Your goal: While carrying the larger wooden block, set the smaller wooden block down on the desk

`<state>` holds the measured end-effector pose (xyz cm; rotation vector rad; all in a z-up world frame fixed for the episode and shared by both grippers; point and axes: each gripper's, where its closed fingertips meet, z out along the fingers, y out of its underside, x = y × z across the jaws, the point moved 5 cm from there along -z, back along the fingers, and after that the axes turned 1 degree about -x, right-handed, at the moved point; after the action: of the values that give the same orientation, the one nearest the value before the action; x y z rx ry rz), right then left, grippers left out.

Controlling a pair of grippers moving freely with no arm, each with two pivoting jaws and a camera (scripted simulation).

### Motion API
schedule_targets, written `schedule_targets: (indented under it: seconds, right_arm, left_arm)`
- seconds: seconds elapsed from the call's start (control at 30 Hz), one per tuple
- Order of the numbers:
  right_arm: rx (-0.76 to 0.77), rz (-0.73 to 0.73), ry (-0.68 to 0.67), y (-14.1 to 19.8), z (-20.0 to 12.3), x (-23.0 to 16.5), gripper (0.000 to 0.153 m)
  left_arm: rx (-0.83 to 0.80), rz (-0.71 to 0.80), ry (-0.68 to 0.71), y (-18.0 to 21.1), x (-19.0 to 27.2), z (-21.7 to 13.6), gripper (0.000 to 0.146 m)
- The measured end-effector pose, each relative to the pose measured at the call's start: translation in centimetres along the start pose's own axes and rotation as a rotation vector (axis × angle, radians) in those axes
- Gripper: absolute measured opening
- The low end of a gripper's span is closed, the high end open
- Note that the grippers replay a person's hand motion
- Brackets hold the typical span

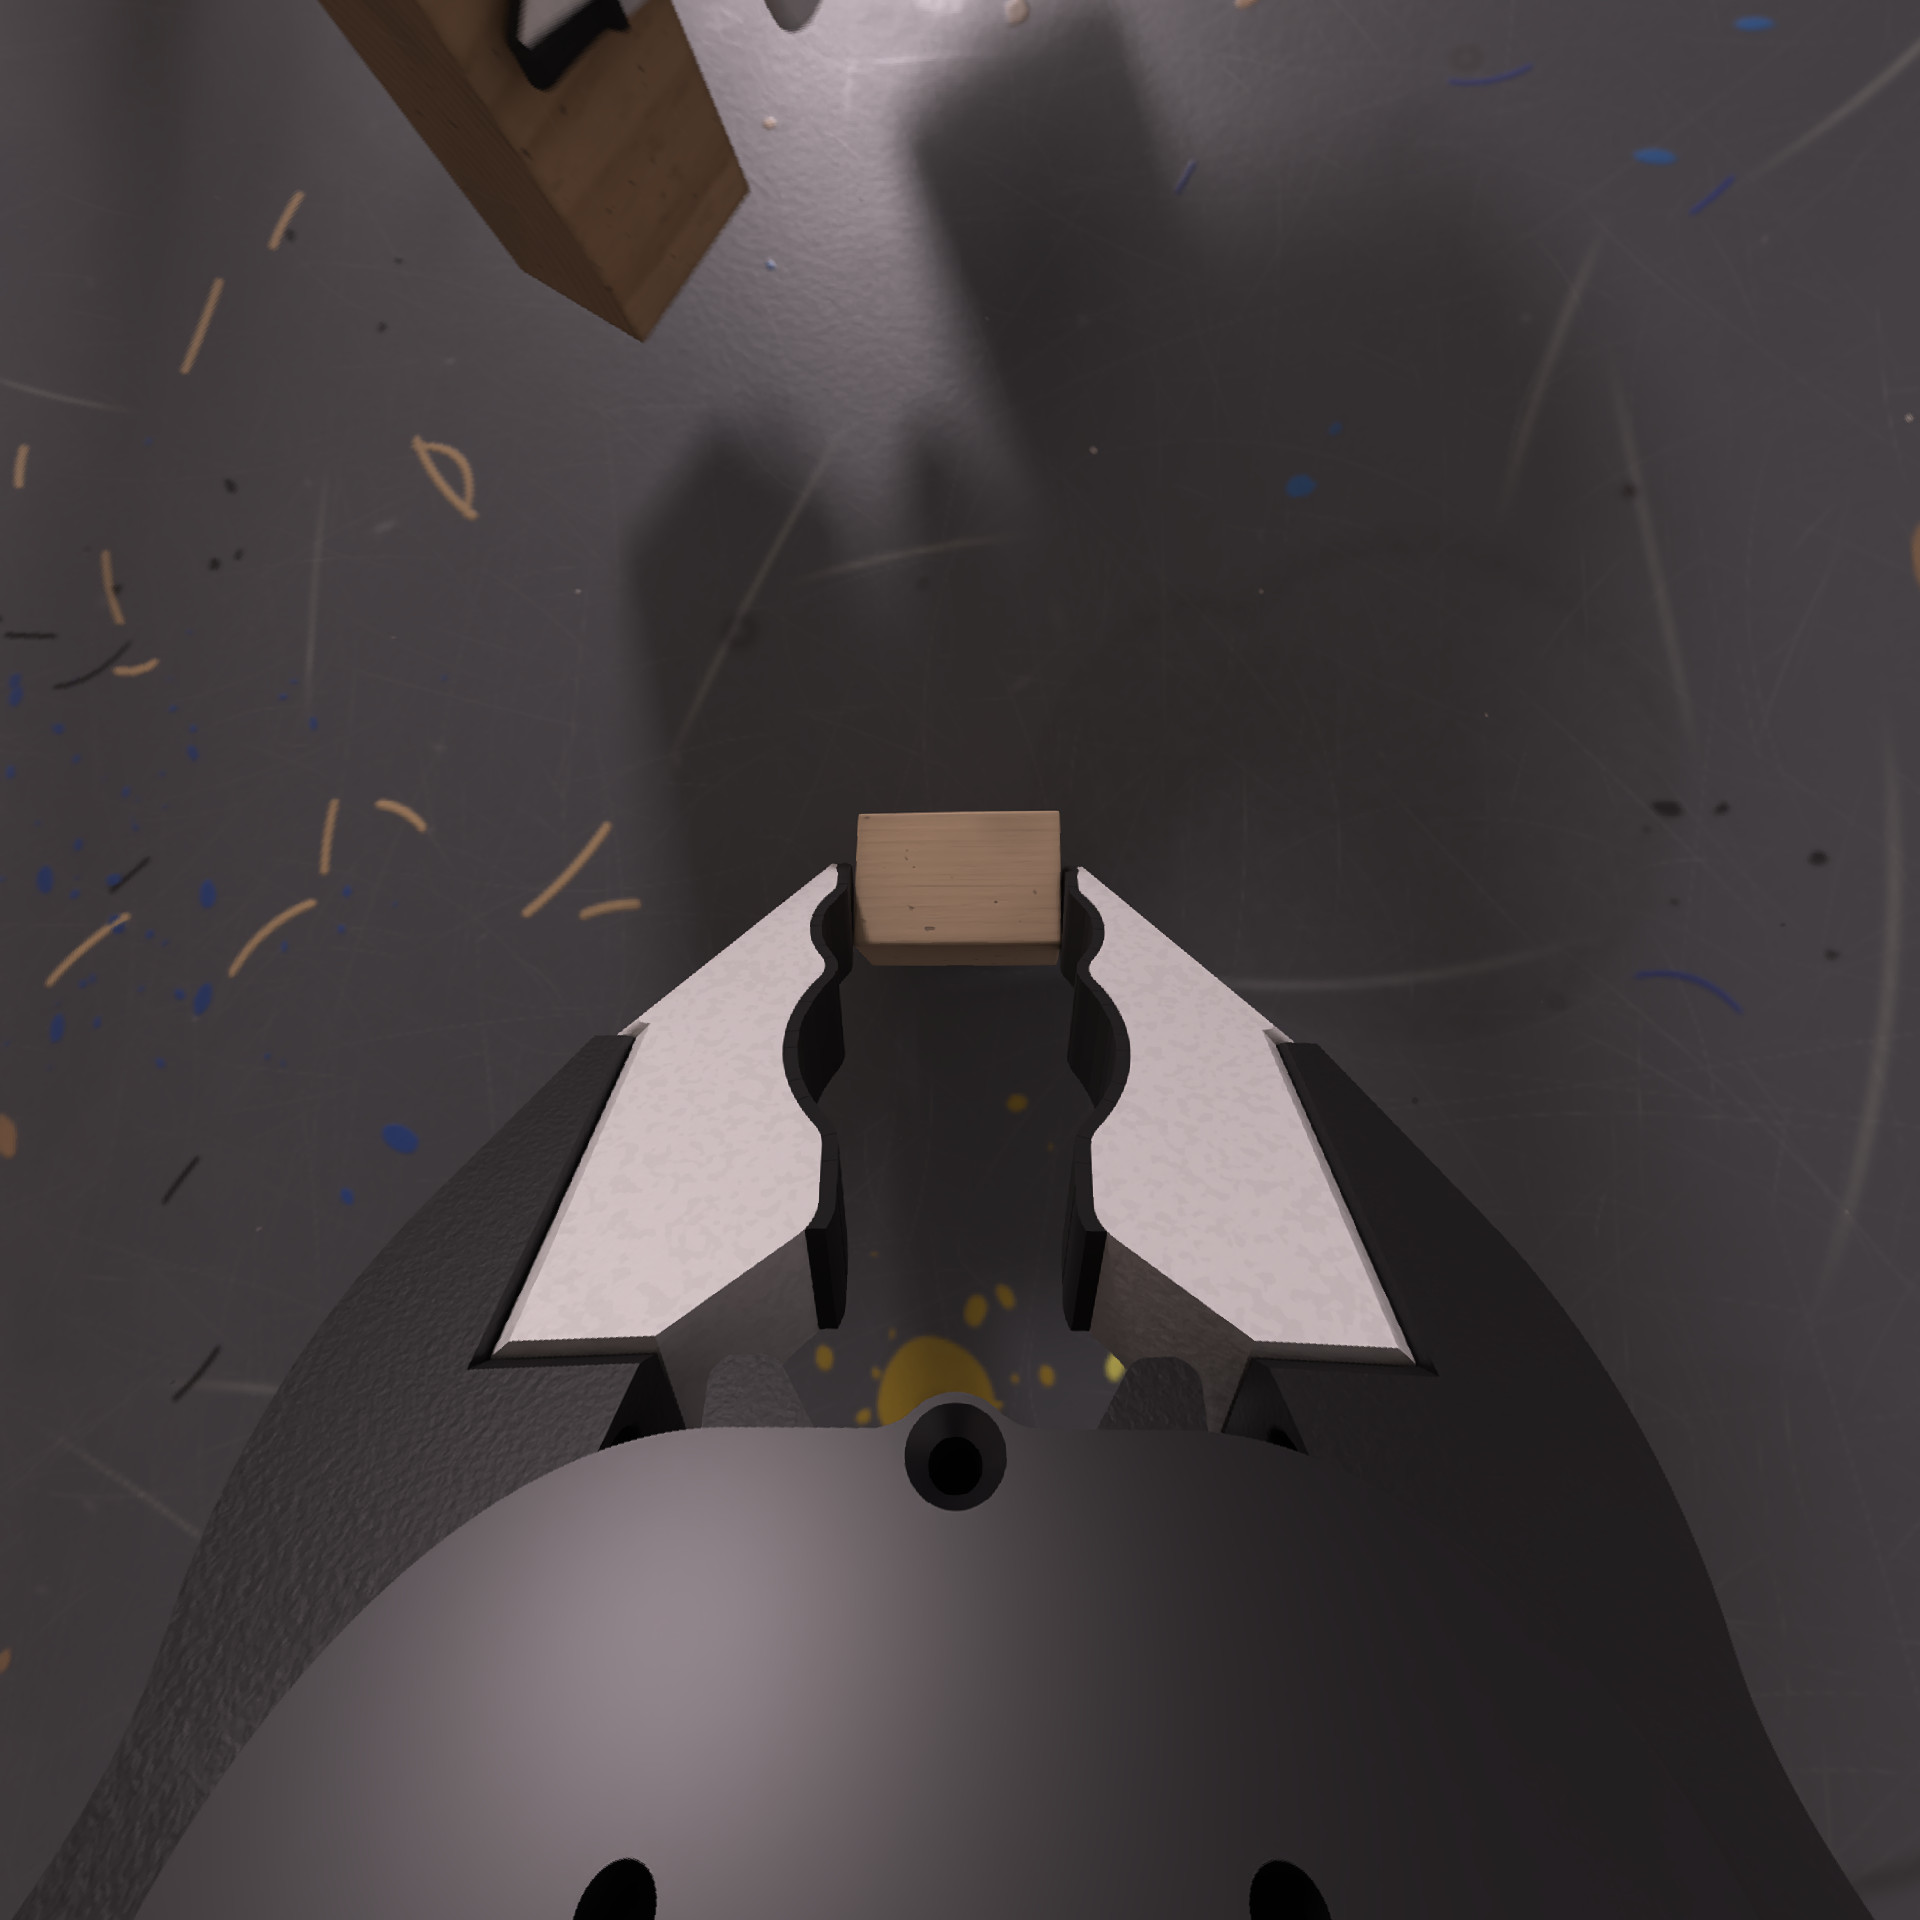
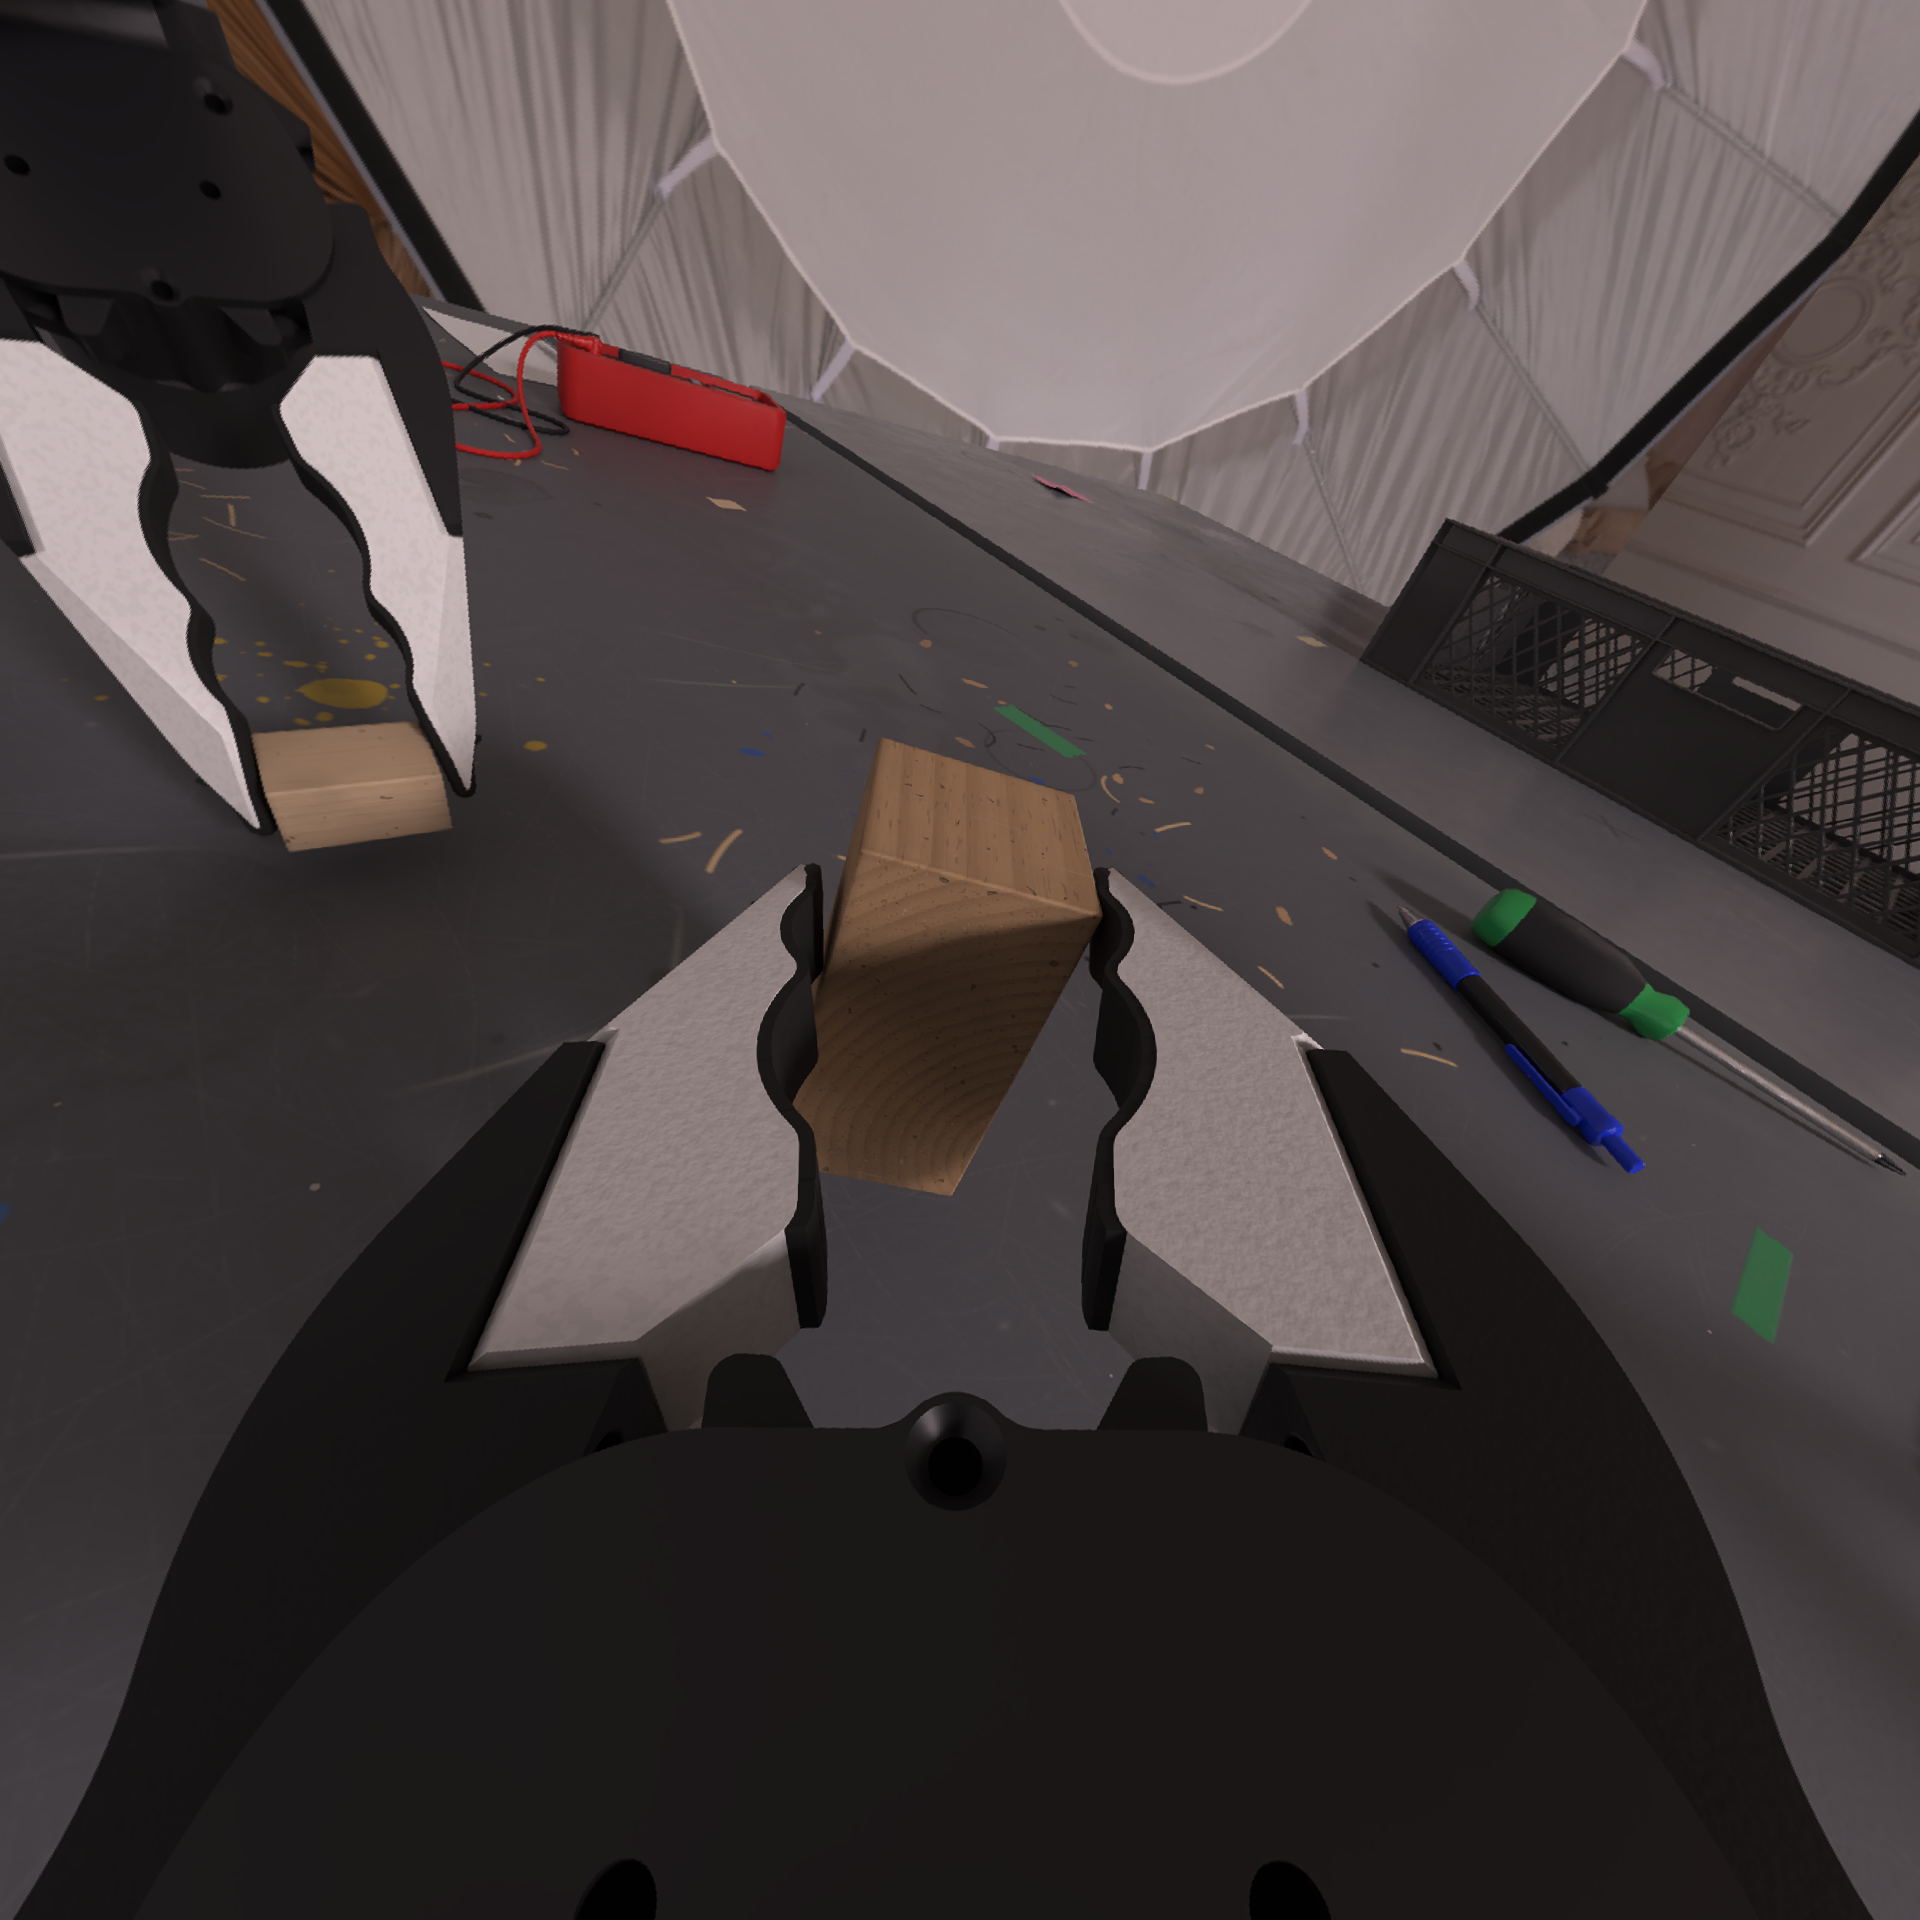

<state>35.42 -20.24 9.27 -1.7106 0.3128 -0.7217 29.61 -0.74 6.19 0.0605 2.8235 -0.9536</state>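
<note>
Smaller wooden block (image 1: 957, 888): pale wood, fine straight grain, matt, smooth faces.
Larger wooden block (image 2: 951, 966): mid-brown wood, curved end-grain rings on one face, straight grain on the next, dark specks, matt.
Left gripper (image 1: 957, 909): fingers (image 1: 717, 1122) w/ whitish, finely pebbled matt faces; inner pads black, matt; body dark plastic-like, soft sheen, rough-textured at side.
Right gripper (image 2: 956, 914): same finish, body matt black.
Desk (image 2: 623, 1039): dark grey, smooth, low sheen, fine scratches, paint flecks.
Right of larger block: pen (image 2: 1522, 1049), glossy blue/black plastic; screwdriver (image 2: 1590, 966), green/black handle, thin metal shaft; crate (image 2: 1662, 717), black plastic lattice.
</note>
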Motion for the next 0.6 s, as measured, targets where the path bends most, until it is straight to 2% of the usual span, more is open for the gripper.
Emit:
schedule_targets:
  seconds: [0.6]
  right_arm:
    - [0.010, 0.005, -0.019, -0.1, 0.0, -0.1, 0.052]
  left_arm:
    - [0.047, -0.079, 0.085, 1.7, 0.0, 0.4, 0.040]
